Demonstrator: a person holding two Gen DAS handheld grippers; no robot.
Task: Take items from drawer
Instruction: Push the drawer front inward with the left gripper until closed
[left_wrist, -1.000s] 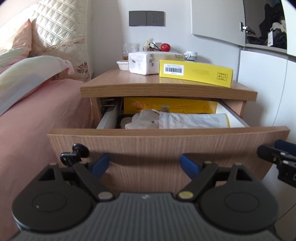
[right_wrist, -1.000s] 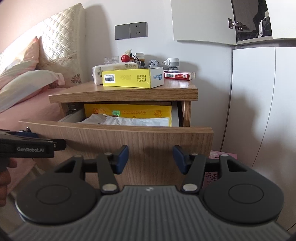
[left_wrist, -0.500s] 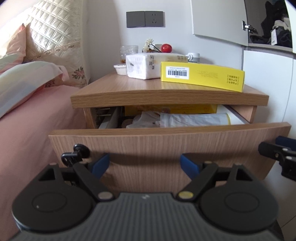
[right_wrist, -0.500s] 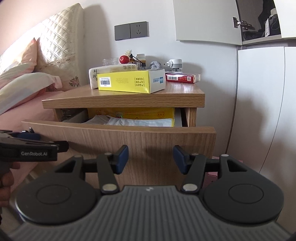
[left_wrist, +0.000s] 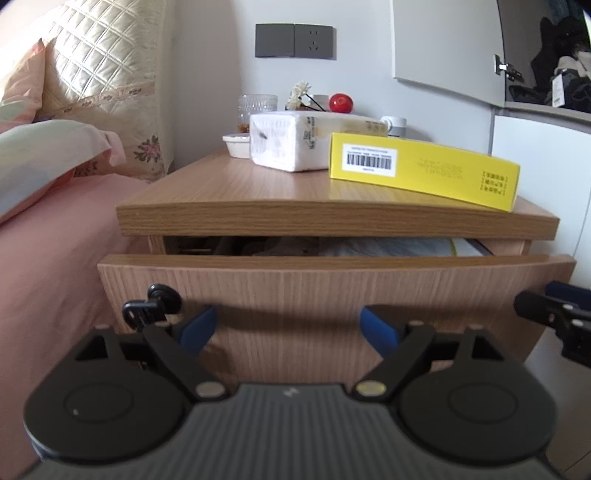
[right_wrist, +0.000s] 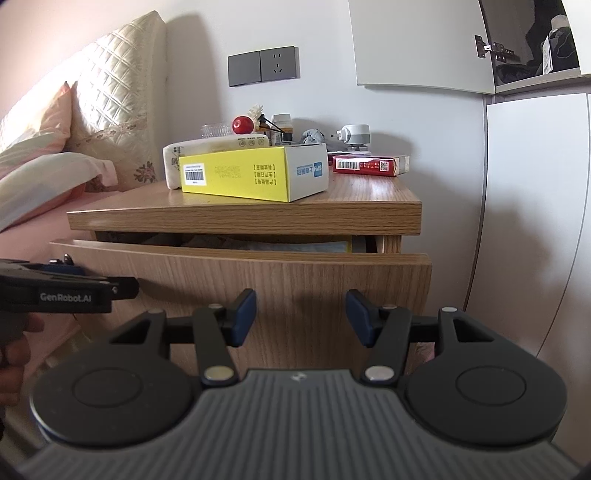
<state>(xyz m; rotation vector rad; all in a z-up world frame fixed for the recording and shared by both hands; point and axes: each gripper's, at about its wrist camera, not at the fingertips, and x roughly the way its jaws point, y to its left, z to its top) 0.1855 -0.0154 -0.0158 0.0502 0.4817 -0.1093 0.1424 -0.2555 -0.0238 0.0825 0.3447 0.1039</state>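
Both the left gripper (left_wrist: 286, 326) and right gripper (right_wrist: 301, 317) hang released and empty before the wood-grain drawer front (left_wrist: 332, 291); the pale paper items (left_wrist: 384, 246) lie inside under the overhanging bedside-table top (left_wrist: 332, 218); risk: a blind reach striking that edge or crumpling them.

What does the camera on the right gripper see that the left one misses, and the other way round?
Only the right wrist view shows the red pack and the white plug-in device on the nightstand. Only the left wrist view shows the small white dish beside the tissue pack. Both show the yellow box, the red ball, the wall socket and the partly open drawer.
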